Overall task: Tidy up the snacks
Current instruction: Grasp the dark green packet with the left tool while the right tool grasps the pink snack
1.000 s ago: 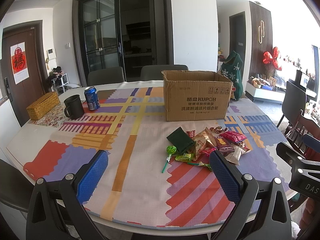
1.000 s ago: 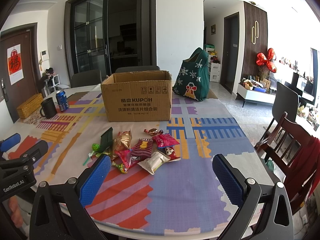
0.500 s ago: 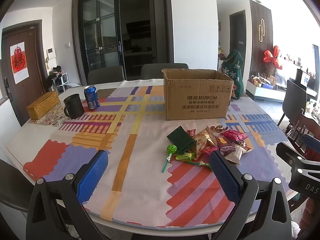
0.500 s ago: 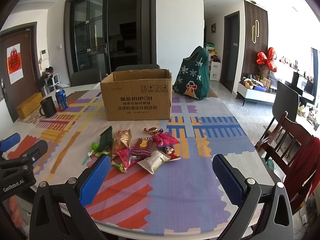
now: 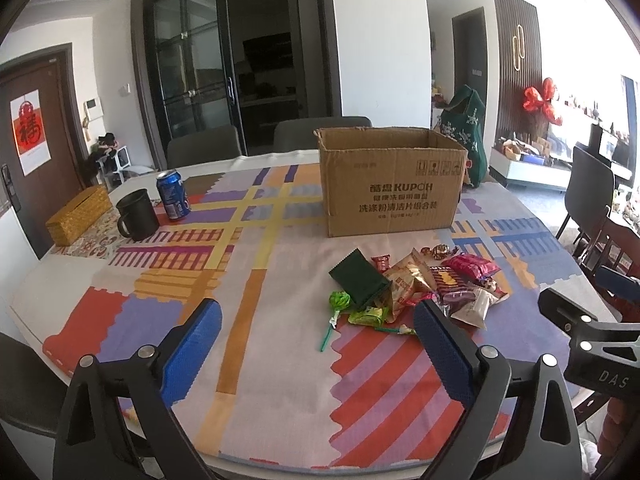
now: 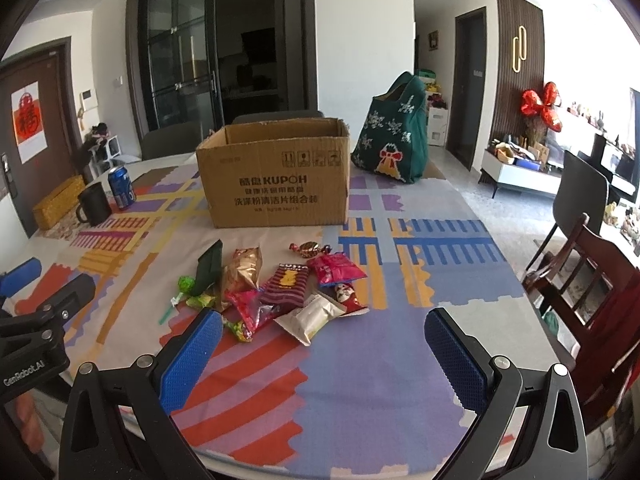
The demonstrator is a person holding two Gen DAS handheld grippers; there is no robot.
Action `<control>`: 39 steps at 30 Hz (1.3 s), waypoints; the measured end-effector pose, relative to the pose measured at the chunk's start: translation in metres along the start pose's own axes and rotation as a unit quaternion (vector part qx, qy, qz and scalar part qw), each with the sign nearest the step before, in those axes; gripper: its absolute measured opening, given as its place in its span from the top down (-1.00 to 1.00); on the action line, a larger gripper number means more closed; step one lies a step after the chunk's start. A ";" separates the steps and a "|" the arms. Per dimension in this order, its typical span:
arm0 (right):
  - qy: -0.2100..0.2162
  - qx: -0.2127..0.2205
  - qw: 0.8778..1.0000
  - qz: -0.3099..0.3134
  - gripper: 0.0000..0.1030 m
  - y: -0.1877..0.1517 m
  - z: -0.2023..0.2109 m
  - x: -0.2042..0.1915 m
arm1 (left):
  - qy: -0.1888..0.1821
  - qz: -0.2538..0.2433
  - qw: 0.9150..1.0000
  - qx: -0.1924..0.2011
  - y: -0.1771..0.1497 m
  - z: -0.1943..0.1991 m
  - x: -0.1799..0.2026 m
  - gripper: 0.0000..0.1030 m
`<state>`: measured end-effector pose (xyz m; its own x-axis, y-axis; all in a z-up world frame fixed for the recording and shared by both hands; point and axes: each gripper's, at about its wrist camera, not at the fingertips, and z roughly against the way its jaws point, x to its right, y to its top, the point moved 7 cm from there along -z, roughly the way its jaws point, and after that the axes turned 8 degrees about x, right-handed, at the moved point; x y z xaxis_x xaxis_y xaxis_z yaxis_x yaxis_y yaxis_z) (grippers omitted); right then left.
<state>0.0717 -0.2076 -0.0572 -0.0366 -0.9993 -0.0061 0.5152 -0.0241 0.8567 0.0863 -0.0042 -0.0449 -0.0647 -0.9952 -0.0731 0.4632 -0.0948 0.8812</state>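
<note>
Facing the snack pile on the worktop before an open cardboard box, both claws, left and right, gape wide, empty; left has just narrowed slightly. Overlapping, probably slippery wrappers could come up together or drop.

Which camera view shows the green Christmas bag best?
The right wrist view: the whole green Christmas bag shows, standing beside the cardboard box. In the left wrist view the box hides most of the bag.
</note>
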 end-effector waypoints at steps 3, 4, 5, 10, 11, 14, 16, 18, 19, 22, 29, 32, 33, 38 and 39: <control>0.010 -0.009 1.000 -0.001 -0.98 0.001 -0.009 -0.004 | -0.004 0.002 1.000 -0.005 0.001 -0.007 0.002 -0.86; 0.012 -0.011 1.000 -0.001 -0.98 0.001 -0.012 -0.005 | -0.005 0.004 1.000 -0.009 0.003 -0.012 0.003 -0.84; 0.014 -0.014 1.000 -0.003 -0.98 0.002 -0.015 -0.005 | -0.006 0.006 1.000 -0.012 0.003 -0.015 0.003 -0.83; 0.021 -0.030 0.999 -0.013 -0.92 0.004 -0.033 -0.005 | -0.011 0.016 0.999 -0.026 0.010 -0.032 0.004 -0.78; 0.021 -0.032 0.999 -0.014 -0.91 0.006 -0.037 -0.004 | -0.012 0.018 0.999 -0.031 0.011 -0.035 0.004 -0.77; 0.020 -0.043 0.999 -0.012 -0.86 0.011 -0.049 -0.003 | -0.018 0.027 0.999 -0.043 0.016 -0.049 0.008 -0.76; 0.024 -0.050 0.998 -0.011 -0.84 0.015 -0.058 -0.003 | -0.020 0.029 0.998 -0.051 0.018 -0.056 0.010 -0.75; 0.027 -0.059 0.998 -0.010 -0.84 0.021 -0.067 -0.003 | -0.024 0.034 0.997 -0.064 0.020 -0.066 0.012 -0.71; 0.027 -0.066 0.997 -0.008 -0.84 0.023 -0.073 -0.002 | -0.027 0.036 0.997 -0.069 0.021 -0.070 0.013 -0.71; 0.025 -0.084 0.996 -0.004 -0.82 0.028 -0.090 0.002 | -0.036 0.040 0.995 -0.087 0.024 -0.087 0.016 -0.67; 0.027 -0.131 0.991 0.024 -0.79 0.032 -0.126 0.008 | -0.060 0.040 0.989 -0.130 0.025 -0.122 0.025 -0.51; 0.042 -0.152 0.987 0.036 -0.72 0.035 -0.142 0.006 | -0.068 0.037 0.985 -0.155 0.022 -0.137 0.028 -0.42; 0.045 -0.157 0.986 0.040 -0.71 0.036 -0.147 0.005 | -0.073 0.040 0.983 -0.164 0.021 -0.142 0.028 -0.40; 0.054 -0.193 0.978 0.059 -0.67 0.043 -0.170 0.002 | -0.093 0.067 0.967 -0.229 0.015 -0.173 0.027 -0.25; 0.056 -0.205 0.975 0.062 -0.63 0.043 -0.175 0.001 | -0.096 0.073 0.963 -0.242 0.013 -0.179 0.026 -0.20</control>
<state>0.2438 -0.2150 -0.1108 0.1300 -0.9915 0.0082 0.8092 0.1109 0.5770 0.2489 -0.0357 -0.1188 -0.1084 -0.9806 0.1634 0.8339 -0.0002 0.5519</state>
